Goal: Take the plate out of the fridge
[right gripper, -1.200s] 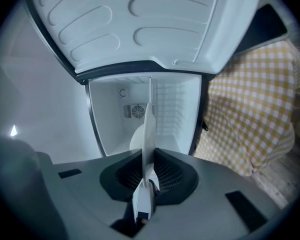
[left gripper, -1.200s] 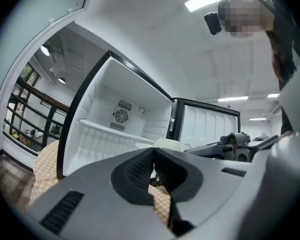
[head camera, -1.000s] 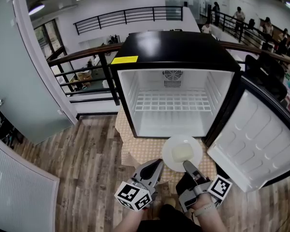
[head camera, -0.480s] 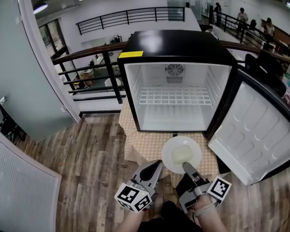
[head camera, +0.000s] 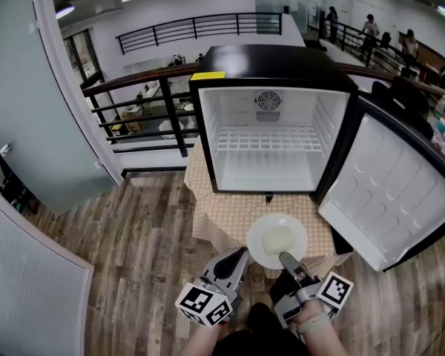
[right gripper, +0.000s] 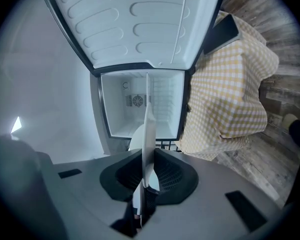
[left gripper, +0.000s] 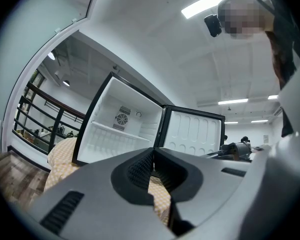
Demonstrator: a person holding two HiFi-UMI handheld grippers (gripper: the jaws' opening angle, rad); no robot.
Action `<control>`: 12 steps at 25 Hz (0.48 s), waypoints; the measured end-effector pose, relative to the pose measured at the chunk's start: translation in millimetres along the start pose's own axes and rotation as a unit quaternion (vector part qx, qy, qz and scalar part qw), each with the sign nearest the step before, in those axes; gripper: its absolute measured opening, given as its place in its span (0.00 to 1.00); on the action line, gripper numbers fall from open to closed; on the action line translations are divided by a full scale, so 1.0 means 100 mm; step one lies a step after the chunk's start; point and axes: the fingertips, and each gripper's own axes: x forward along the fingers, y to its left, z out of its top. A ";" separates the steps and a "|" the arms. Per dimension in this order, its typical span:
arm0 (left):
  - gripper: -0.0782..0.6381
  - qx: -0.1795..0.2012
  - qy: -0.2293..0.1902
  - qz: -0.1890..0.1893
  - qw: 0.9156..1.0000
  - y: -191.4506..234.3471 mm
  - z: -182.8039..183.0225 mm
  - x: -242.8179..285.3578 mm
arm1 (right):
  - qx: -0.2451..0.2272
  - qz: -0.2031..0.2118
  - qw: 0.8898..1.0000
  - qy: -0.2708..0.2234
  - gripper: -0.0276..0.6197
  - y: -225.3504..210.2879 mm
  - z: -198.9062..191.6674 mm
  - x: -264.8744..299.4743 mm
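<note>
Above the table's [head camera: 221, 225] front edge: plate [head camera: 277, 240] outside fridge [head camera: 271, 61].
Right gripper [head camera: 284, 257] clamps its near rim; left gripper [head camera: 242, 251], just beside, closed empty.

Can't ID pale lump [head camera: 277, 239] on plate [head camera: 258, 245]; fridge door [right gripper: 140, 24] cropped at top.

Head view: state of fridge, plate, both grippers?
Black mini fridge with white interior: door open, wire shelf bare.
Round white plate: outside the fridge, held by its rim, pale block on it.
Right gripper: shut on the plate's rim.
Left gripper: shut, empty.
</note>
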 end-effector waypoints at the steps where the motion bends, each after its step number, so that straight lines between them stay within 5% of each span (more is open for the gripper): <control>1: 0.12 -0.001 0.000 0.000 1.000 -0.01 -0.01 -0.03 | 0.000 0.000 1.000 -0.001 0.14 0.00 -0.02 -0.03; 12: 0.12 -0.003 0.005 0.004 1.000 0.04 -0.06 -0.19 | -0.001 -0.004 1.000 0.004 0.14 -0.11 -0.17 -0.12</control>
